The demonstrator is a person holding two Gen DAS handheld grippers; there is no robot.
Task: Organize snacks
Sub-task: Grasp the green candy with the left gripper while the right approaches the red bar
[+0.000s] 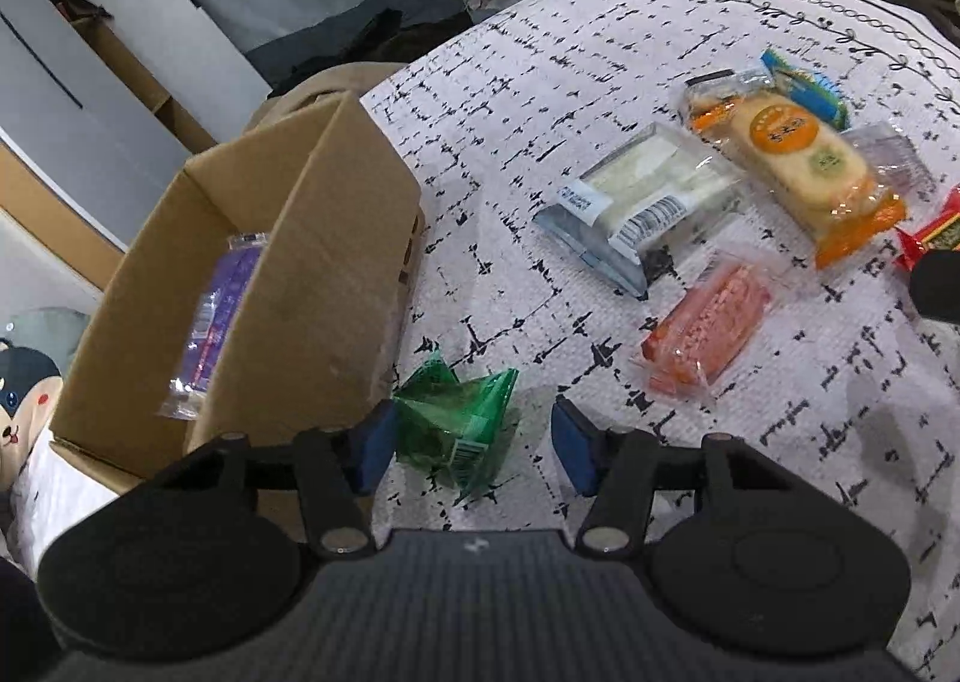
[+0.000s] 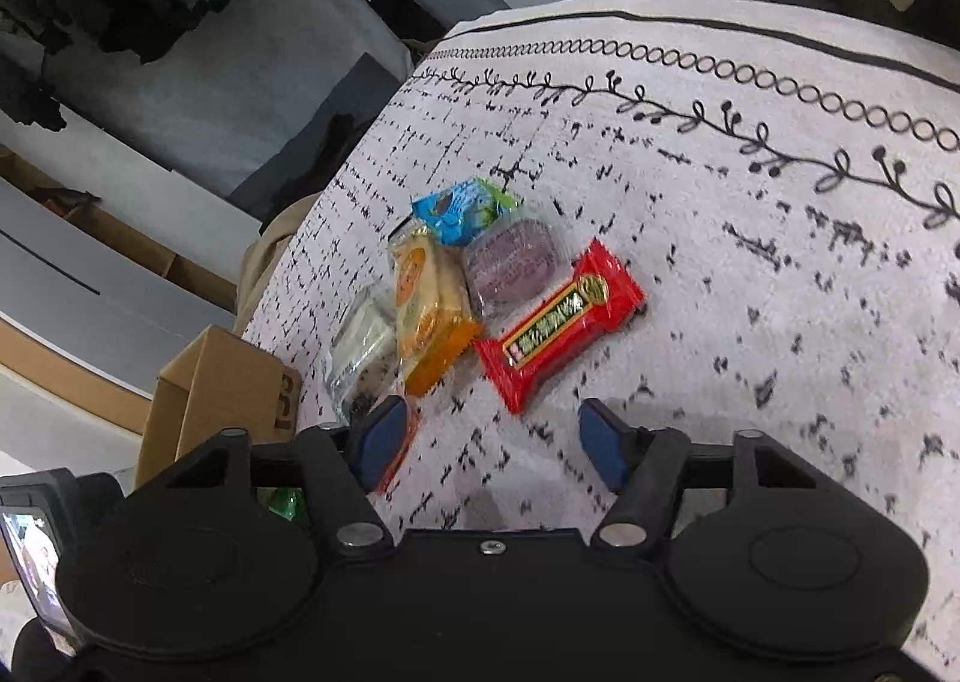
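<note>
A crumpled green packet (image 1: 462, 430) lies on the patterned tablecloth (image 1: 540, 82) between the fingers of my left gripper (image 1: 474, 433). The left pad touches it, the right pad stands clear of it, so the gripper is open. Just to its left is a cardboard box (image 1: 336, 238) with a purple packet (image 1: 216, 310) inside. My right gripper (image 2: 492, 433) is open over the cloth. The near end of a red bar (image 2: 558, 322) lies just ahead of its fingertips, untouched.
More snacks lie grouped on the cloth: a white sandwich pack (image 1: 642, 208), an orange-pink packet (image 1: 708, 322), a yellow biscuit pack (image 2: 426, 298), a blue packet (image 2: 462, 208) and a clear purple one (image 2: 510, 262). Off the table's left edge are the box (image 2: 222, 382) and a plush toy (image 1: 24, 394).
</note>
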